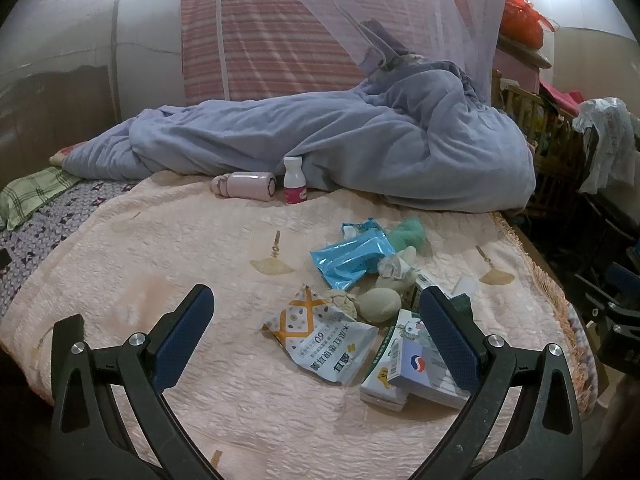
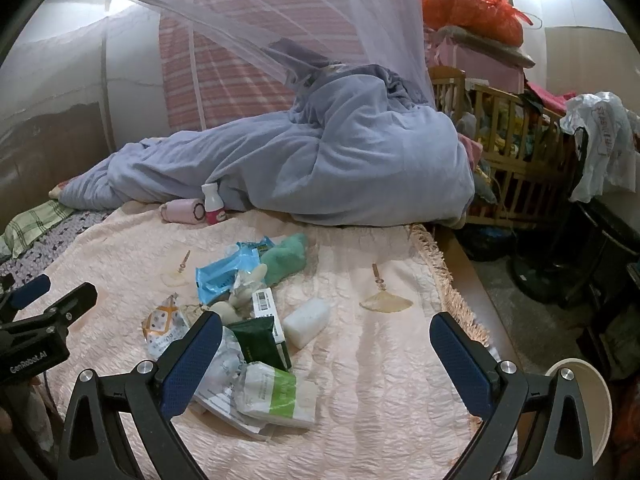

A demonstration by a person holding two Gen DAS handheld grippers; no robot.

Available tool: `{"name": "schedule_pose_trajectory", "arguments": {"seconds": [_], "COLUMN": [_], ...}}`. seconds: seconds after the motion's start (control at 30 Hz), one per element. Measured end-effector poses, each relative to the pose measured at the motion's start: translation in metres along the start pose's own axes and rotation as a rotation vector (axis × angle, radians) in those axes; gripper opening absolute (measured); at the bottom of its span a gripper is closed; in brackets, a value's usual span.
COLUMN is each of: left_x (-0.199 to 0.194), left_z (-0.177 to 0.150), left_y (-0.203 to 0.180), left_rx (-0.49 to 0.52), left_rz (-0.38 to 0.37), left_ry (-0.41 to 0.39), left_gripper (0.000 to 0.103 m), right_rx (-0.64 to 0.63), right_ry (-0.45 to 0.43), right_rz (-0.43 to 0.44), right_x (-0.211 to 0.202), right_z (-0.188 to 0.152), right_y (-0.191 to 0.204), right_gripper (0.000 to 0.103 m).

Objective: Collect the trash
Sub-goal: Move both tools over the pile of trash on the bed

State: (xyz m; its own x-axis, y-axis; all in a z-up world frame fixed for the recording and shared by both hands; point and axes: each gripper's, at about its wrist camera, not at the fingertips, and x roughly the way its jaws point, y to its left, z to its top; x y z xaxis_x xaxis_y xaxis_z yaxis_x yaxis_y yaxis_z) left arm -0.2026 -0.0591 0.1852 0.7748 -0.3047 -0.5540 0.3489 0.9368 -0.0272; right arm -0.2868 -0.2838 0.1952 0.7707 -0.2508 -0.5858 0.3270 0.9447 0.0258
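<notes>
Both hand-held grippers, left (image 1: 316, 320) and right (image 2: 326, 344), gape wide, empty. Above the bed (image 1: 240, 420), the heaped wrappers (image 1: 320, 336) overlap; pinching one could drag neighbours along.

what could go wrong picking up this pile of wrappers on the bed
1. The trash overlaps: the white snack bag lies against the cartons, so a pinch may grab two or scatter them.
2. The green plush toy sits among the wrappers and might get collected by mistake.
3. The small white bottle stands upright on soft bedding and could tip.
</notes>
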Motion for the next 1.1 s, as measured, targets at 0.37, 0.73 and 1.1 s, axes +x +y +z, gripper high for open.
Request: {"name": "schedule_pose_trajectory", "arguments": {"seconds": [0.37,0.73,1.1], "left_x": [0.0017,0.0073,0.0073], "left_z": [-0.0016,-0.0026,-0.0038], "left_y": [-0.0005,-0.0001,-0.0006], "left_rx": [-0.005,-0.014,-0.01], "left_rz": [0.004,0.009,0.011], "left_ry": [0.009,0.019,0.017], "left_gripper": [0.102,0.102,0.102], "right_rx": [-0.008,-0.017,-0.038], "right_ry": [0.002,0.023,0.016], "right_rz": [0.008,0.027,0.051], "right_x": [-0.0012,-0.0011,-0.0056], "right_z": [-0.0028,-0.0046,-0.0046], "right_y": [0.0038,0.0044,0.0074], "right_gripper": [0.103,0.103,0.103]}}
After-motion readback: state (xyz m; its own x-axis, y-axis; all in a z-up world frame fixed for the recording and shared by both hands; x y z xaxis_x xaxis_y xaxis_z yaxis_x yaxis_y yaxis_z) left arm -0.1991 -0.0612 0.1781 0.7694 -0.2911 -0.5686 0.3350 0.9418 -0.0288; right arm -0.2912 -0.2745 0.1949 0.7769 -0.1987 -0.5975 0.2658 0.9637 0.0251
